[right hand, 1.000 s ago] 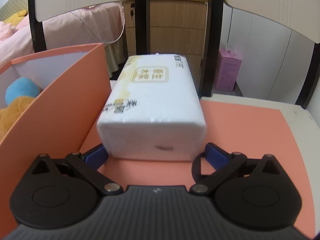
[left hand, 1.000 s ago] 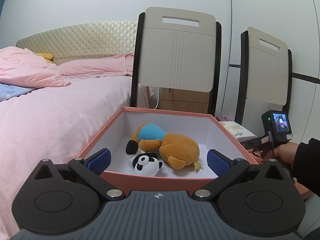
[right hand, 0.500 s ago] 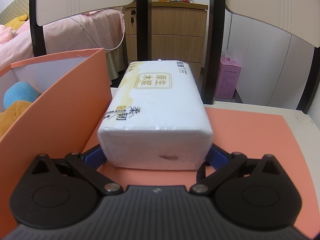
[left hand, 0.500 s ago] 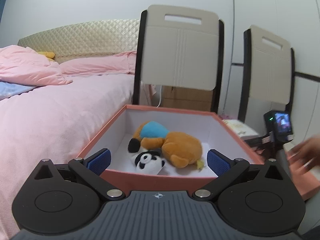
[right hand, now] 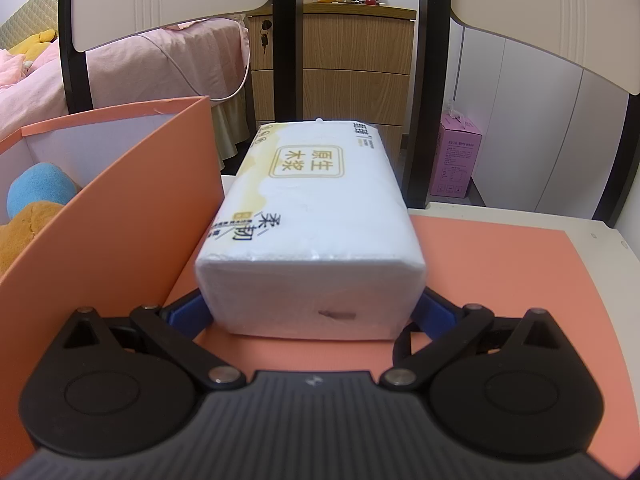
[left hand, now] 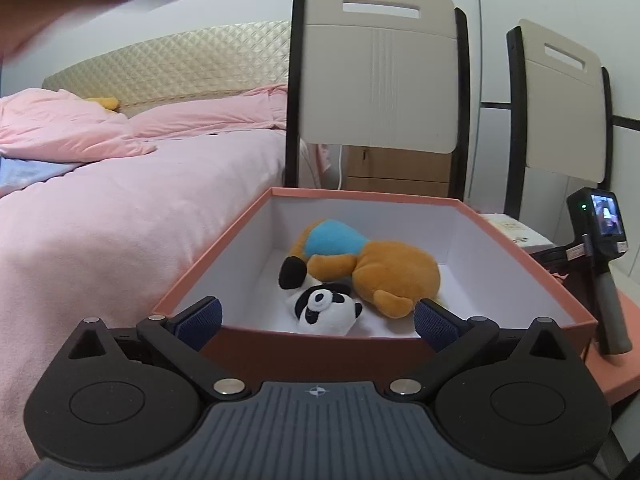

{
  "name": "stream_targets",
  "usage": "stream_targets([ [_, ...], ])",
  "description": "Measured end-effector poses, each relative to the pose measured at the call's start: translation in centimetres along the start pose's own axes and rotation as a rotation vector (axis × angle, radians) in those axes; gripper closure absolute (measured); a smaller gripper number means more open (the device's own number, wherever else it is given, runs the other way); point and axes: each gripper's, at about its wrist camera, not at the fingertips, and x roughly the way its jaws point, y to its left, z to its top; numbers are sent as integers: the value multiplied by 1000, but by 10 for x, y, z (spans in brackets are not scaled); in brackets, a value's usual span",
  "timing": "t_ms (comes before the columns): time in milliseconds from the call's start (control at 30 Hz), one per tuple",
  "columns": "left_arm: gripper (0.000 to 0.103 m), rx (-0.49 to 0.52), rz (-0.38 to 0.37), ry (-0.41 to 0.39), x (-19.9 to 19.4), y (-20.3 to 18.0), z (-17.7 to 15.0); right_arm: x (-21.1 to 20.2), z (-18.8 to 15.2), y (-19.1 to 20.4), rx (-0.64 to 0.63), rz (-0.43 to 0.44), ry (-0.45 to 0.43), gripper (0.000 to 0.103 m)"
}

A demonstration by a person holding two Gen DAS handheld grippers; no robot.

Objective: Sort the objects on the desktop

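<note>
My right gripper (right hand: 312,312) has its fingers clamped on the tissue pack (right hand: 312,228), which lies on the orange lid (right hand: 492,280) beside the box (left hand: 400,344). My left gripper (left hand: 318,322) hovers spread wide before the box.

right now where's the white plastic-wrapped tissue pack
In the right wrist view the white plastic-wrapped tissue pack lies on the salmon mat, between the right gripper fingers, just right of the salmon cardboard box.
</note>
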Motion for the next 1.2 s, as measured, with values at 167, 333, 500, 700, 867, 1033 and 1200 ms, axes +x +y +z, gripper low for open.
stream_targets([
  [167, 0, -10, -31, -4, -3, 2, 0, 0, 0, 0, 1, 0, 0, 0],
  [333, 0, -16, -61, -3, -4, 1, 1, 0, 0, 0, 1, -1, 0, 0],
  [500, 0, -51, -72, 6, -3, 7, 4, 0, 0, 0, 1, -1, 0, 0],
  [700, 0, -21, -82, 2, -5, 2, 5, 0, 0, 0, 1, -1, 0, 0],
  [867, 0, -2, -88, 0, -7, -1, 4, 0, 0, 0, 1, -1, 0, 0],
  [1033, 0, 2, -80, -1, -6, -1, 4, 0, 0, 0, 1, -1, 0, 0],
  [1200, 0, -2, -75, -3, -7, 1, 5, 0, 0, 0, 1, -1, 0, 0],
])
